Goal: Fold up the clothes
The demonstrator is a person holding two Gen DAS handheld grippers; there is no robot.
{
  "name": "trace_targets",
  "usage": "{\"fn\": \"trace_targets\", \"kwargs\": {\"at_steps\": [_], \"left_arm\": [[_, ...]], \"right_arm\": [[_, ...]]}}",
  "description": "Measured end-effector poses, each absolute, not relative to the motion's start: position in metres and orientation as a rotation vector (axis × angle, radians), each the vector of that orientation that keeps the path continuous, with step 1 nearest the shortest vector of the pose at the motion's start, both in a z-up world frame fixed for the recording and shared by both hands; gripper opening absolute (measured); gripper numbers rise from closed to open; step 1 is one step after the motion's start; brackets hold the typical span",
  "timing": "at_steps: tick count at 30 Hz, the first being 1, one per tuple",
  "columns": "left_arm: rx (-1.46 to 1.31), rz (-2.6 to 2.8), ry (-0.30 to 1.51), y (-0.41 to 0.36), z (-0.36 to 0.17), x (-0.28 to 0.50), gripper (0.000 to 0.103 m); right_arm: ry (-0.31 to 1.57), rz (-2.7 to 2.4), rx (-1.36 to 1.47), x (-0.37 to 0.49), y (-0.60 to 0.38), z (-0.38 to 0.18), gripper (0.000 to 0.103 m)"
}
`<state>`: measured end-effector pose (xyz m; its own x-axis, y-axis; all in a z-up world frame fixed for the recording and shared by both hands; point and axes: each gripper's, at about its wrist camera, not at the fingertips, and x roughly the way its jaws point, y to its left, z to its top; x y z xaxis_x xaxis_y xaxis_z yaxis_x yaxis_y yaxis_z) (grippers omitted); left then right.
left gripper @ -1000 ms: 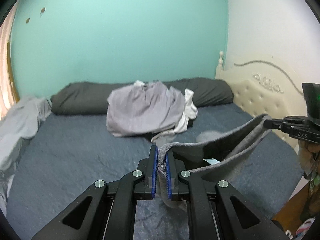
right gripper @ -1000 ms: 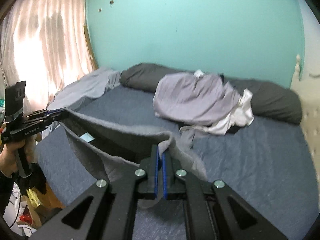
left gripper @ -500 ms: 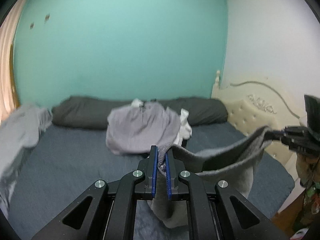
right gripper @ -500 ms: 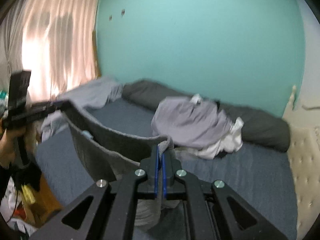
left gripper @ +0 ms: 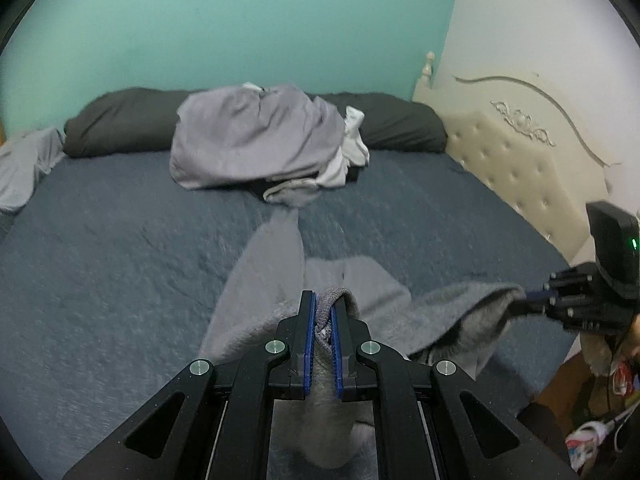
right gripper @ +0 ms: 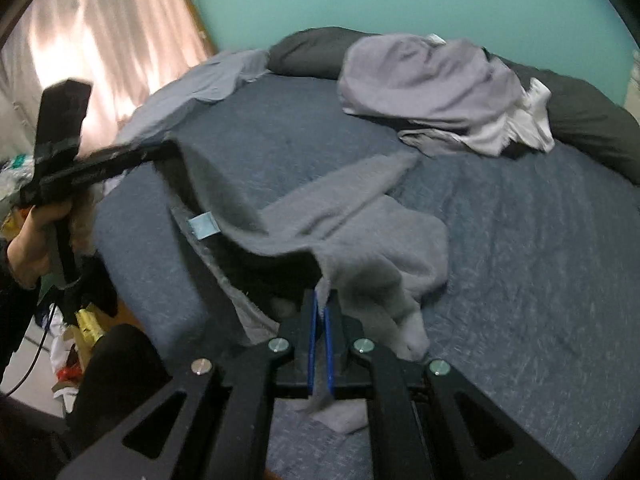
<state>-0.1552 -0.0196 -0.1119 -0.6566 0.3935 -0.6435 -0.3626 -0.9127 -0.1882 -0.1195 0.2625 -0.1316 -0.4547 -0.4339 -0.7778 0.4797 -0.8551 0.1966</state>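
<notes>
A grey fleece garment (left gripper: 272, 276) lies partly spread on the blue bed (left gripper: 100, 240), one long part reaching toward the clothes pile. My left gripper (left gripper: 323, 304) is shut on a bunched edge of it, low over the bed. In the right wrist view the same garment (right gripper: 360, 208) shows a small pale label (right gripper: 203, 225). My right gripper (right gripper: 320, 304) is shut on another edge of it. The cloth sags between the two grips. Each gripper shows in the other's view: the right gripper (left gripper: 526, 300) and the left gripper (right gripper: 166, 148), which a hand (right gripper: 28, 248) holds.
A pile of light grey and white clothes (left gripper: 256, 136) sits at the far side against a dark bolster pillow (left gripper: 120, 120). A cream tufted headboard (left gripper: 520, 160) stands on the right. A pale sheet (right gripper: 192, 84) and a curtain (right gripper: 100, 40) are on the left, and clutter (right gripper: 80, 340) lies on the floor.
Both grippers have come down toward the bed. The garment, which hung stretched between them, now rests partly on the bedcover with one part thrown forward.
</notes>
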Motion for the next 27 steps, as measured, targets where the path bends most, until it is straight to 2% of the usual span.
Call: {"fn": "trace_targets", "kwargs": {"at_steps": [3,7,14,15,18,19,22,27], "left_arm": [[-1.006,2.503,-0.059,-0.014,-0.124,-0.16,0.008],[-1.012,2.493,-0.035,-0.006,-0.132,-0.165,0.008],[-1.047,2.513,-0.023,-0.007,-0.142,-0.175,0.008],[-1.053,2.518,-0.034,-0.008,-0.143,-0.176,0.008],[-1.071,2.518,-0.072,-0.012,-0.145,-0.178,0.008],[-1.076,2.522,-0.079,-0.013,-0.146,-0.179,0.008],[-1.088,2.526,-0.102,-0.017,-0.146,-0.183,0.008],[-1.123,2.534,-0.128,-0.02,-0.149,-0.197,0.008]], "right_arm": [[0.033,-2.315,1.194,-0.129,0.27,-0.134,0.005],[0.086,-2.317,1.182,-0.144,0.264,-0.136,0.006],[0.088,-2.35,1.273,-0.158,0.272,-0.167,0.007],[0.049,-2.35,1.289,-0.158,0.275,-0.172,0.009],[-0.042,-2.33,1.259,-0.149,0.28,-0.175,0.026],[-0.05,-2.322,1.237,-0.143,0.281,-0.174,0.033],[-0.04,-2.337,1.209,-0.127,0.285,-0.171,0.046],[-0.032,-2.328,1.171,-0.098,0.286,-0.167,0.048]]}}
